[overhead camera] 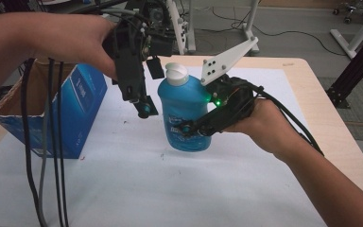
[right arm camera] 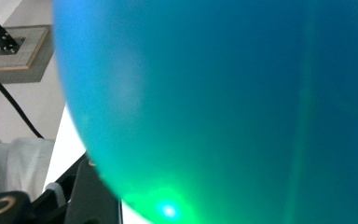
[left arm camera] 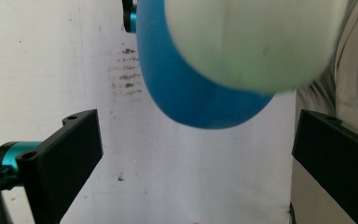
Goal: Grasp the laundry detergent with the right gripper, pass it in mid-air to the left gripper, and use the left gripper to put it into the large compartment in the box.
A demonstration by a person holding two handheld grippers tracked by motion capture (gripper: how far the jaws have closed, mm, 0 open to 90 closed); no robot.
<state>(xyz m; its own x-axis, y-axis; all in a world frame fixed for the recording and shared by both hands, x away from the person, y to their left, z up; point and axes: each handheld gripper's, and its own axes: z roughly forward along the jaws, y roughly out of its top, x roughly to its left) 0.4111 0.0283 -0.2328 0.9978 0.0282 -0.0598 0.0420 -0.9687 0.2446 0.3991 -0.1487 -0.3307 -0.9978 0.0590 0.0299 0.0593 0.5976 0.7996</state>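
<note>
A blue bottle (overhead camera: 182, 101) with a white cap (overhead camera: 176, 73) stands upright at the middle of the table. I cannot tell whether its base touches the white sheet. My right gripper (overhead camera: 194, 124) comes in from the right and is shut on the bottle's lower body. In the right gripper view the bottle (right arm camera: 223, 102) is very close, and one black finger (right arm camera: 91, 196) shows at the lower left. My left gripper (overhead camera: 149, 92) hangs open just left of the cap and points down. In the left gripper view its jaws (left arm camera: 198, 123) stand wide apart over the bottle (left arm camera: 186, 98) and cap (left arm camera: 251, 42), touching neither.
An open blue cardboard box (overhead camera: 82, 101) stands at the left of the table. A white sheet (overhead camera: 170, 189) covers the wooden tabletop (overhead camera: 331, 109). Black and grey cables (overhead camera: 47, 142) hang from the left hand across the box. Frame legs stand behind the table.
</note>
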